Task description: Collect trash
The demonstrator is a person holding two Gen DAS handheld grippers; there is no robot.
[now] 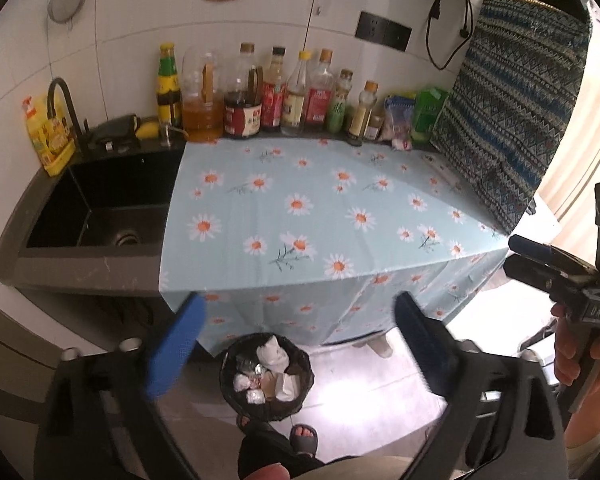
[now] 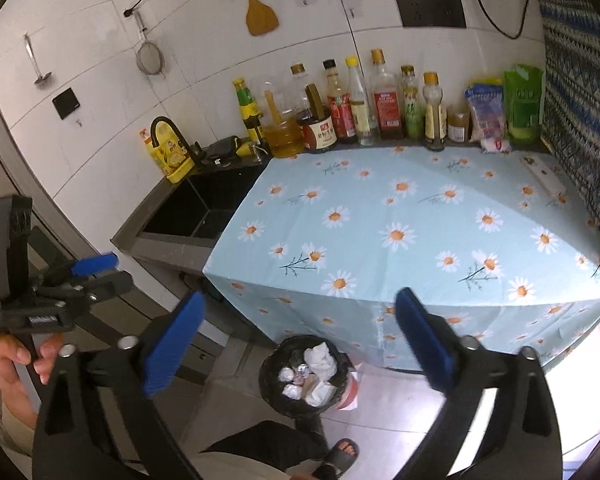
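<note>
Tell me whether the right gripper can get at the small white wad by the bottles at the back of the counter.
Probably yes. The right gripper is open and empty, the wad lies exposed beside the green pouch, and the flowered cloth before it is bare.

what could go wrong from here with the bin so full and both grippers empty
1. The trash bin on the floor looks heaped with crumpled tissue; more trash may spill over.
2. A small white wad sits among the bottles at the back; reaching it could topple one.
3. The daisy tablecloth overhangs the bin; the fingers may snag it.
</note>
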